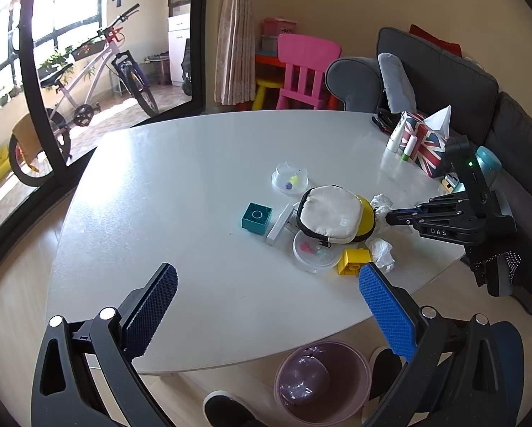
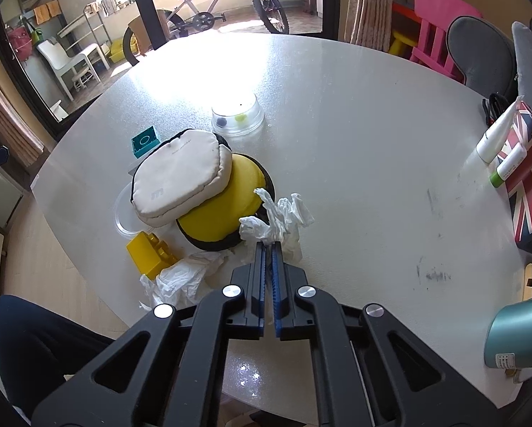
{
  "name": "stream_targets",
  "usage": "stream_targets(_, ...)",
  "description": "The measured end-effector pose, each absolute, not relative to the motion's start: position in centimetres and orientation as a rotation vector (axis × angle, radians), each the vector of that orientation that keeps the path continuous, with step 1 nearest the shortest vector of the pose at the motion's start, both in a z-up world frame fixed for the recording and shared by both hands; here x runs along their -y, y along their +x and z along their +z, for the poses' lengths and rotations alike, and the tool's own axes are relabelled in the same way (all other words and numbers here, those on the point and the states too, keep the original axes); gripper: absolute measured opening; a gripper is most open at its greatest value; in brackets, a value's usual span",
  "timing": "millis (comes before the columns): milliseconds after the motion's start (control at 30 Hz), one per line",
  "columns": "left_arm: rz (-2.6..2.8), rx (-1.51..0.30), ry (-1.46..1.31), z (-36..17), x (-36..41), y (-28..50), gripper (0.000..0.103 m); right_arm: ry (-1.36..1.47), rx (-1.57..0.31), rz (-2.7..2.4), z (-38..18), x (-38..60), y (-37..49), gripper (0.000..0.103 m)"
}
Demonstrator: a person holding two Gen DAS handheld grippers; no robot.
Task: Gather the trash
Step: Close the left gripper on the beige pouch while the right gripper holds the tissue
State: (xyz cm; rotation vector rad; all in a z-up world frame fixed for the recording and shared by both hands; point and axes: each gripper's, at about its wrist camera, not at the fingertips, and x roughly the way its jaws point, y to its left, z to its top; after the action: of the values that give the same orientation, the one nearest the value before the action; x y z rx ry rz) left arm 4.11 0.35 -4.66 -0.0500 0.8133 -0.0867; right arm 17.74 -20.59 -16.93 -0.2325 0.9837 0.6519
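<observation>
Tissue (image 2: 280, 219), crumpled and white, lies on the white table (image 2: 355, 135) just beside the yellow pouch (image 2: 227, 213); my right gripper (image 2: 269, 249) is clamped on its near edge, pads pressed together with paper between them. My left gripper (image 1: 266, 295) hangs above the table's near side, jaws spread wide and empty. A second crumpled tissue (image 1: 381, 254) touches the yellow block (image 1: 354, 261). Below the table edge stands the lined bin (image 1: 319, 380).

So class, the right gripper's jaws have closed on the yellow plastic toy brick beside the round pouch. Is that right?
Not quite. The right gripper has its jaws closed on the crumpled white tissue, not the yellow plastic toy brick, which lies untouched beside the round pouch. The right wrist view shows it.
</observation>
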Motion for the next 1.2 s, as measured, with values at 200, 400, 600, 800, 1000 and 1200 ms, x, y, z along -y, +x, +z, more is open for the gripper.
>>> stream_targets(200,-0.093,-0.812,-0.048,-4.7,0.0,4.6,0.098,-0.211,-0.950,0.652,-15.5,21.1,17.1,0.003)
stream_targets(400,-0.100,-0.811,-0.039,-4.7,0.3,5.2,0.098,-0.185,-0.915,0.649,-14.0,21.8,16.5,0.002)
stream_targets(600,-0.119,-0.817,-0.020,-4.9,0.9,6.2,0.098,-0.178,-0.889,0.653,-12.7,22.2,15.8,0.002)
stream_targets(800,-0.157,-0.831,-0.003,-5.1,2.1,7.9,0.098,-0.183,-0.874,0.649,-12.1,23.0,15.3,0.002)
stream_targets(1000,-0.192,-0.859,0.022,-5.6,3.5,10.0,0.098,-0.182,-0.872,0.642,-12.1,23.6,15.2,0.002)
stream_targets(1200,-0.217,-0.900,0.038,-6.7,4.8,12.2,0.098,-0.186,-0.873,0.636,-12.2,23.8,15.4,0.002)
